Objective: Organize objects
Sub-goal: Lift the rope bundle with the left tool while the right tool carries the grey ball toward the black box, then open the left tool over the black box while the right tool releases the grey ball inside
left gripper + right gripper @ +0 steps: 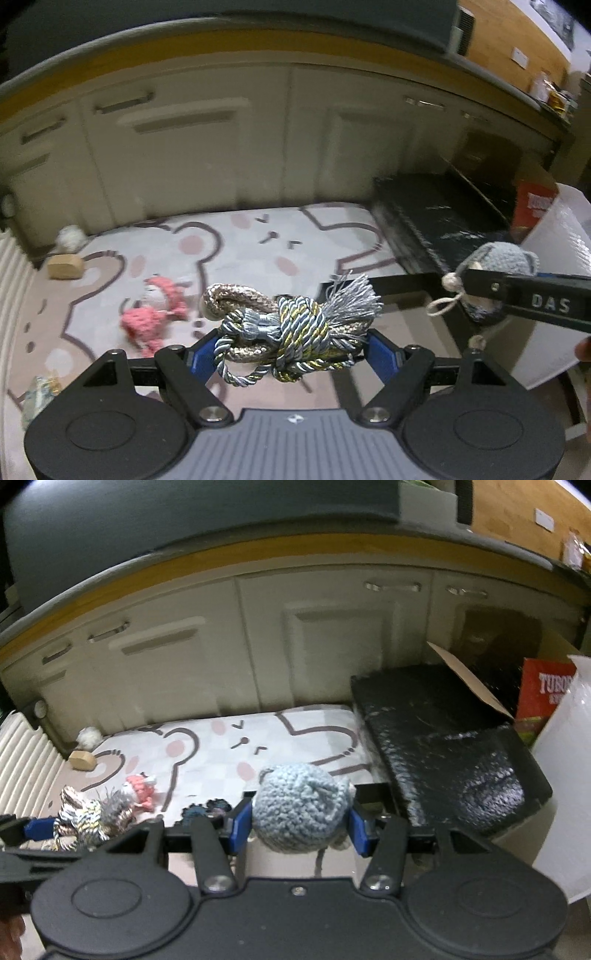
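Note:
My left gripper is shut on a knotted bundle of silver, gold and grey cord with a tassel, held above the mat. The same cord bundle shows at the lower left of the right wrist view. My right gripper is shut on a blue-grey crocheted toy; in the left wrist view that crocheted toy hangs at the right, a cream string loop dangling from it. A pink and white knitted toy lies on the bear-pattern mat; the pink toy also appears left of centre in the right wrist view.
A black padded box with a cardboard flap sits right of the mat, a red carton and a white sheet beyond it. A small tan block and white fluffy ball lie at the mat's far left. Cream cabinet doors stand behind.

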The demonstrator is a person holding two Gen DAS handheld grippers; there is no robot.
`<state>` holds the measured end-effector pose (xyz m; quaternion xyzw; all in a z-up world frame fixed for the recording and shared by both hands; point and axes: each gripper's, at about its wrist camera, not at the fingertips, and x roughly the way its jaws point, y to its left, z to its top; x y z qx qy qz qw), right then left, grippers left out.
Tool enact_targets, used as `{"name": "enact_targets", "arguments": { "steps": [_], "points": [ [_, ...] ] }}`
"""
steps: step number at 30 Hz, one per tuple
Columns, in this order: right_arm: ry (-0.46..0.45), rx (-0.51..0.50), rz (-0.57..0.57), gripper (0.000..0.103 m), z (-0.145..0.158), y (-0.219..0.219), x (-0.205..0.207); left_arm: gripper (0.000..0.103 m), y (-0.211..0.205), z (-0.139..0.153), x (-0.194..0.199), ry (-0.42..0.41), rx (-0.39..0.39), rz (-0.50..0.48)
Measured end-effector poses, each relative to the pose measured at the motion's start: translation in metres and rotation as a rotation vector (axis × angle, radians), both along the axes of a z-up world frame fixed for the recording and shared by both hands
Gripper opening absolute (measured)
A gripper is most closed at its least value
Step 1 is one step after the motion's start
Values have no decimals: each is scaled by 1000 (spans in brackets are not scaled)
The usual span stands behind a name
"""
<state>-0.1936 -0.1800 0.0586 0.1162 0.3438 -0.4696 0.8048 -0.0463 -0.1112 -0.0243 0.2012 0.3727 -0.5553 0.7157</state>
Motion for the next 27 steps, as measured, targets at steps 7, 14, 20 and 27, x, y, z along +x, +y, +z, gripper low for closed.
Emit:
{"name": "enact_targets", "arguments": {
  "steps": [7, 14, 20, 27],
  "points": [
    [12, 56, -51, 54, -8, -25, -14, 81, -26, -15, -19, 42, 38, -93],
    [57, 127, -81, 54, -27, -52, -14, 81, -57, -40, -39, 59, 125, -198],
    [102, 174, -103, 54, -44, -69, -15, 81, -76, -58, -49, 127, 185, -242],
    [104, 228, -139, 54, -57, -88, -24, 81, -91, -68, -62, 117, 222, -273]
  ]
}}
